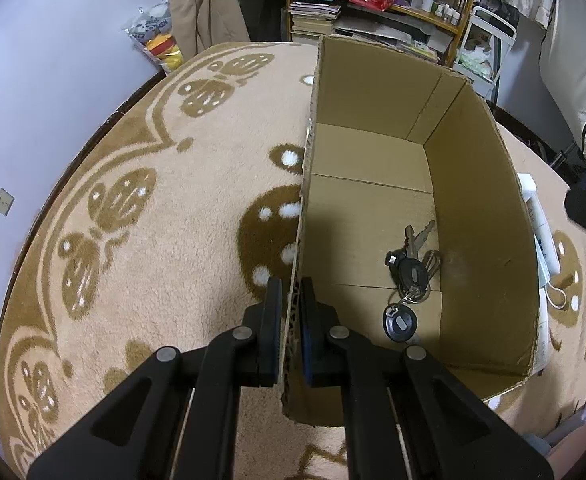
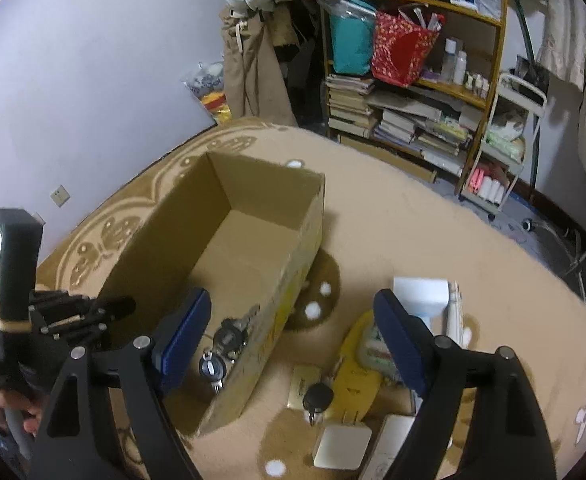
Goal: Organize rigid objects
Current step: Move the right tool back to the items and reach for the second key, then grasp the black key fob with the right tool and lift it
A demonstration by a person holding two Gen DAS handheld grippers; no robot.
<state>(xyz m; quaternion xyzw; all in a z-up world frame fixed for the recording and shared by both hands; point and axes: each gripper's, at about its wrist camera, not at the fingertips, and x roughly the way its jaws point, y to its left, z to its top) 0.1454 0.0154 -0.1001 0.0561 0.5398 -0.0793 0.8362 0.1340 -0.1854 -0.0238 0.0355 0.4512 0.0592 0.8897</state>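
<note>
An open cardboard box [image 1: 473, 208] stands on the patterned rug; it also shows in the right wrist view [image 2: 293, 264]. A bunch of keys with black fobs [image 1: 411, 276] lies on its floor, seen too in the right wrist view [image 2: 225, 344]. My left gripper [image 1: 291, 300] is shut on the box's left wall. My right gripper [image 2: 293, 332] is open and empty, held above the box's right wall. Right of the box lie a black key fob [image 2: 317, 398], a gold card [image 2: 303, 384], a yellow item [image 2: 353, 376] and white boxes [image 2: 343, 446].
A white tube [image 2: 455, 312] and a white box [image 2: 421, 294] lie on the rug [image 2: 413, 220] further right. A crowded bookshelf [image 2: 413, 92] and a white cart [image 2: 501, 152] stand at the back. The wall [image 2: 93, 80] is at the left.
</note>
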